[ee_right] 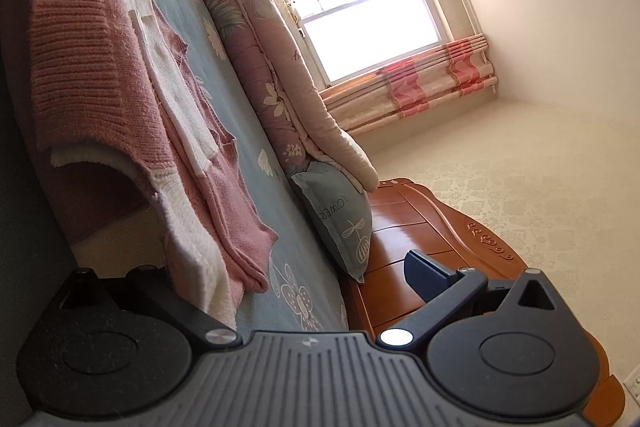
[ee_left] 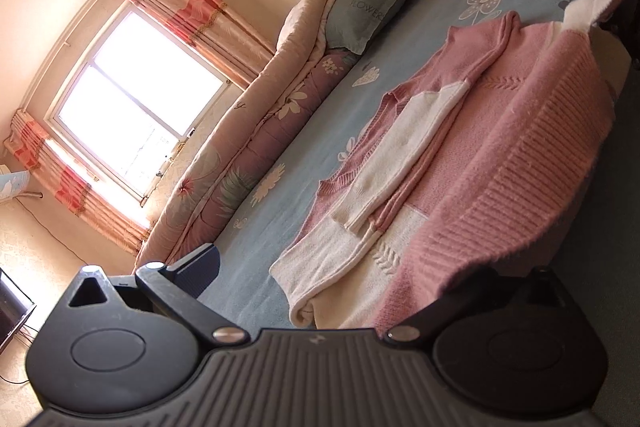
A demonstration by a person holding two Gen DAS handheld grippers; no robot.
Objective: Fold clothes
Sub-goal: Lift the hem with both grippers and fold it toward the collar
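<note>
Sunlit bedroom: a blue floral bed (ee_left: 400, 39) carries the pink-and-white sweater (ee_left: 460, 147), its ribbed hem lifted off the near edge. Left tongs (ee_left: 344, 279) and right tongs (ee_right: 256, 279) both stand wide, one finger of each hidden behind knit.

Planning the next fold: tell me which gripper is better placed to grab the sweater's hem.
Left, probably: the hem drapes over one side of the left gripper, jaws open, with the sweater straight ahead. The right gripper mostly faces the headboard.

Both wrist views tilted, close over bed (ee_left: 400, 39) — shared sweater (ee_left: 500, 131).
</note>
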